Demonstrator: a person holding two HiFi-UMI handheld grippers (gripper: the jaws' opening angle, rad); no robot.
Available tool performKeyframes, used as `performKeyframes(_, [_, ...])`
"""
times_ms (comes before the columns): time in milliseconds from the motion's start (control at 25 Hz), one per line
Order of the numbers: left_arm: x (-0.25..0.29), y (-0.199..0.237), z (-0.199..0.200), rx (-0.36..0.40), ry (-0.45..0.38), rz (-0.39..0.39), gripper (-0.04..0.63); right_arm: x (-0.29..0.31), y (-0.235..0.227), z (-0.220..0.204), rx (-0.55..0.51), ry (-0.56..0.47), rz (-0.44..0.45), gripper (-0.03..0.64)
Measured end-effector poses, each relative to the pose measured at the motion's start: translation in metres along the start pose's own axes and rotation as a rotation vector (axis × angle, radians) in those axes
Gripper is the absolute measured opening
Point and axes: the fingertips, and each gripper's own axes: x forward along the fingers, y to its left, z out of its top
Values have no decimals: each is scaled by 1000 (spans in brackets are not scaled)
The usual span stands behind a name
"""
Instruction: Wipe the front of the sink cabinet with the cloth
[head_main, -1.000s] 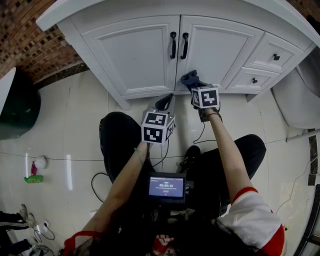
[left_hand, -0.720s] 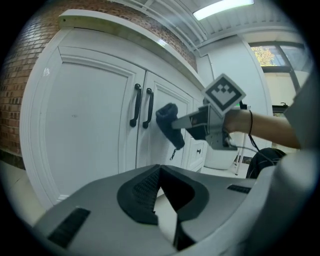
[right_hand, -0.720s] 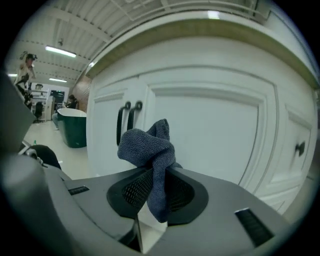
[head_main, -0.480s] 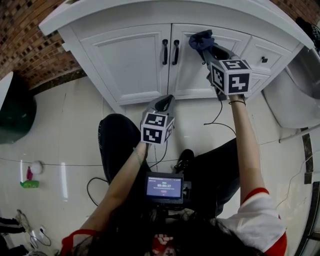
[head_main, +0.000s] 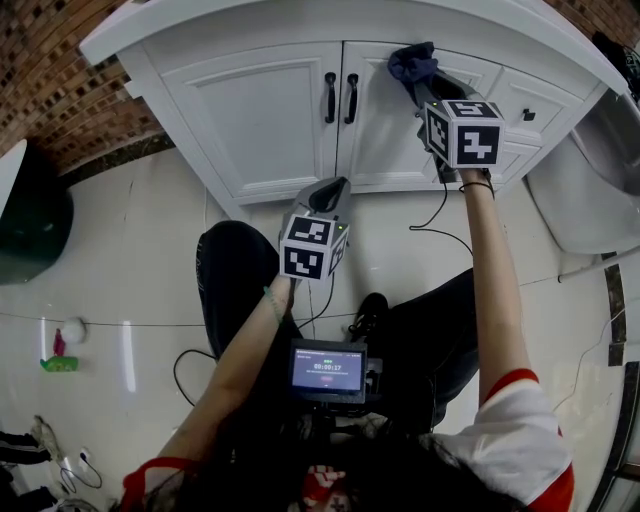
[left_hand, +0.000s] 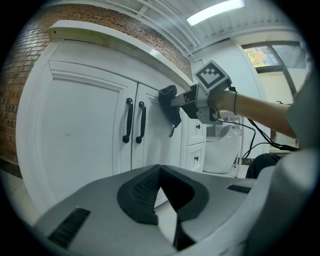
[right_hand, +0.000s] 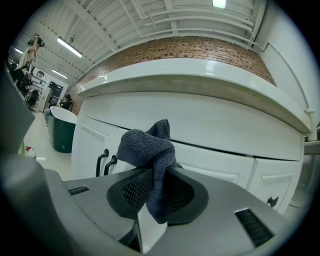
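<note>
Cloth (right_hand: 147, 147), dark blue-grey and of looped weave, is pinched between the jaws of the right gripper (right_hand: 154, 195), which are closed onto it with only its thickness between the pads. One bunched fold stands out ahead of the jaw tips, and a shorter tail hangs below them. It is judged soft, light and limp. It should not break or slip readily on the ribbed pads, but it will crumple rather than lie flat. The hold is therefore best taken well back in the bunch, leaving a generous wad proud of the tips to meet the paintwork. The present hold appears adequate on that count. The wad lies at the top edge of the right door (head_main: 390, 120) of the sink cabinet (head_main: 175, 110), just right of the paired black handles (head_main: 340, 97) and just under the overhanging worktop (head_main: 250, 22). The left gripper view shows it against the door face; contact is probable, not certain. The left gripper (left_hand: 159, 172) has its jaws drawn together with nothing between them. It is held clear of the cabinet front, below and to the left of the cloth, pointing toward the doors. How much of the front has been wiped cannot be told: the left door (head_main: 255, 110), the right door and the drawers (head_main: 525, 115) at the right edge all look equally white.
</note>
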Motion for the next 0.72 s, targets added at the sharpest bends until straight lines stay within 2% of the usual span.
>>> performKeyframes(320, [5,1,-7,-5,11,-2,32,13,16,-74,10,126,8,87])
performKeyframes(720, [9,5,-16,-24,25,-8,32,41,56,-204,59,349,42,87])
